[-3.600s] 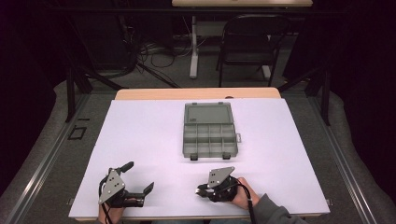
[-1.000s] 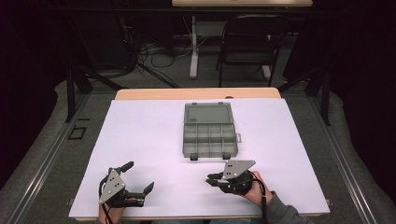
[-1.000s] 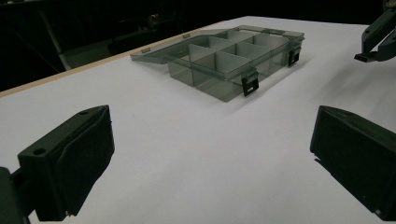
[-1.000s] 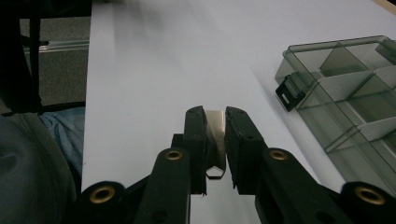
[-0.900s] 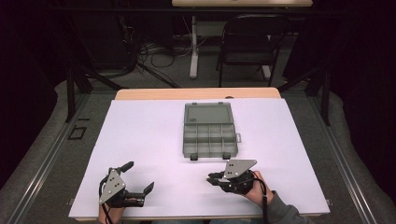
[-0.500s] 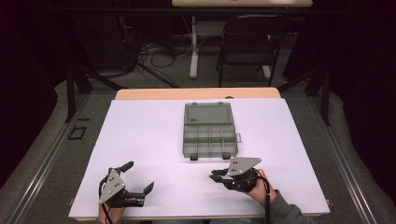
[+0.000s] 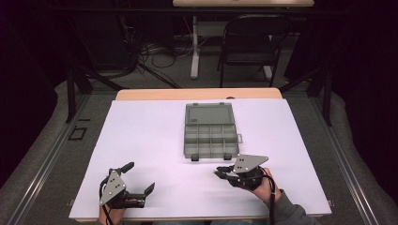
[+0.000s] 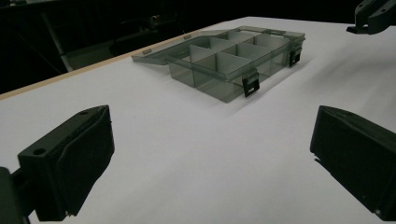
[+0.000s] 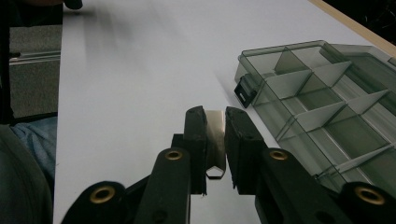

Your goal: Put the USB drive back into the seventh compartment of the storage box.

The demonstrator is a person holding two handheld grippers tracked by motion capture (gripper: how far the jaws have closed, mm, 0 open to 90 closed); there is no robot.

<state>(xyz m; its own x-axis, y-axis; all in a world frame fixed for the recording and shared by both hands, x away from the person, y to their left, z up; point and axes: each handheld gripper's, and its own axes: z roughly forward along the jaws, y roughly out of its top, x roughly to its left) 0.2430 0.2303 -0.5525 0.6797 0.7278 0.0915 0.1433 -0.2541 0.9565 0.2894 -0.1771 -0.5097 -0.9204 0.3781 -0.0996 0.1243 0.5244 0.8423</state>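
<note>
The right gripper (image 7: 220, 171) is clenched on a thin, shiny metal plate (image 9: 215, 140) with cut corners, pinched upright between flat black pads. It hovers just near of the box (image 7: 210, 136), by its near-right corner. The box, smoky clear plastic with dividers and black latches, lies open mid-table, lid flat on the far side. The left gripper (image 7: 139, 177) sits released at the near-left edge. Smooth white table (image 7: 141, 140) lies bare all around.
</note>
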